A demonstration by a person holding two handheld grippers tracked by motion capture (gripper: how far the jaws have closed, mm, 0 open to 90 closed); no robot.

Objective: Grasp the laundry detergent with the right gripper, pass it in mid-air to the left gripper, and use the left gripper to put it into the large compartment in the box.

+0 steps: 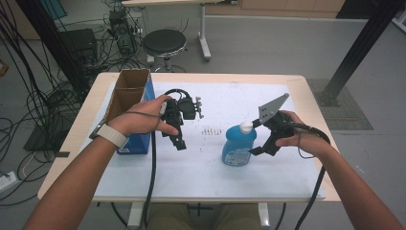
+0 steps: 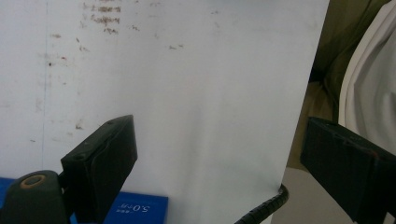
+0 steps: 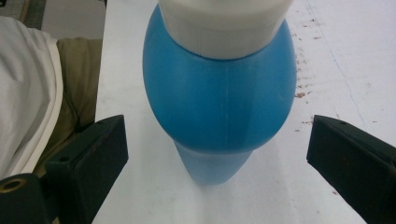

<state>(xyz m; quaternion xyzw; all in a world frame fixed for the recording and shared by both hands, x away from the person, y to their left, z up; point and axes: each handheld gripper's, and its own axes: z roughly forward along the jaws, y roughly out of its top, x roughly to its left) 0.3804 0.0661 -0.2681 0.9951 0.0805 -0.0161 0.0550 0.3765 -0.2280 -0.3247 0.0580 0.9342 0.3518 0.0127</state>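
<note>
Fingers of right gripper spread wide; blue bottle between, untouched

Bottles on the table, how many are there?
1. The blue bottle with a white cap stands upright right of centre, beside the right gripper, whose open jaws flank it without touching.

A light wooden bench carries a large white paper sheet marked with small dark specks; on the sheet stand an open blue cardboard box at left and a blue plastic bottle with white cap right of centre.
</note>
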